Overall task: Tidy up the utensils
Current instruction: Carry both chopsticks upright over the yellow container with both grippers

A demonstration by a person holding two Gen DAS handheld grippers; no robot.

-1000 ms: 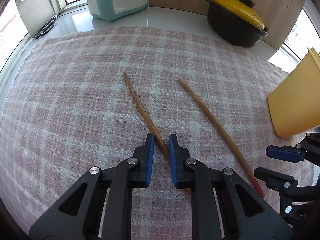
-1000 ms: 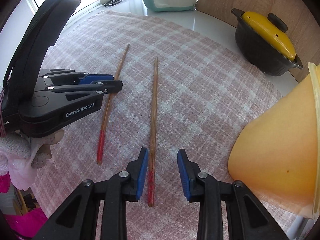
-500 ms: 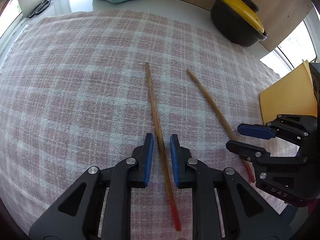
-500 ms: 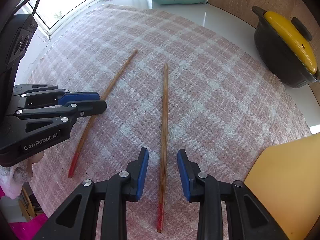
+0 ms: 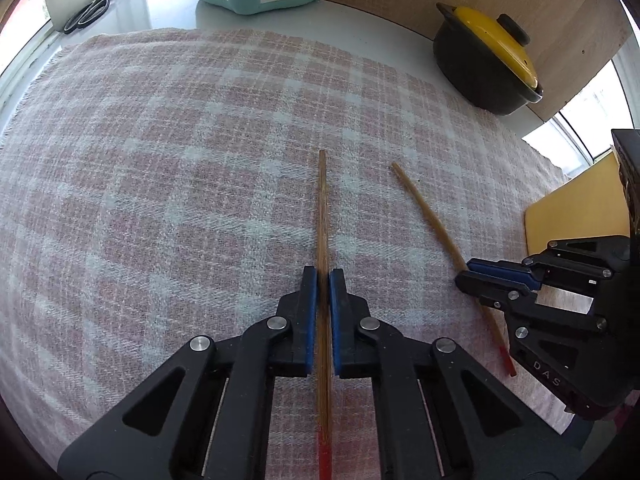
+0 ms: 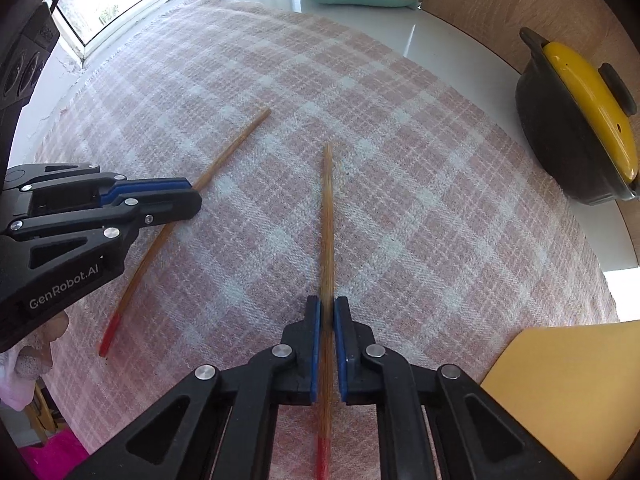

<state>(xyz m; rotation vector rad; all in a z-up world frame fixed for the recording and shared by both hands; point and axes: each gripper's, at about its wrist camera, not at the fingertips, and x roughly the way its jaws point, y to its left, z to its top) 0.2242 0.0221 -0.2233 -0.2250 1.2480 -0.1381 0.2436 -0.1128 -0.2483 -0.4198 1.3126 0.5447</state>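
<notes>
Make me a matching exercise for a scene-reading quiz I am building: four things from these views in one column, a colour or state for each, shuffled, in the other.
Things:
1. left tool
2. pot lid
3. scissors
4. cloth

States:
A. pink and white checks
B. lying on the white counter beyond the cloth
C. yellow with a dark knob
D. shut on a chopstick

Pairs: 1-D, 2-C, 3-B, 4-A
</notes>
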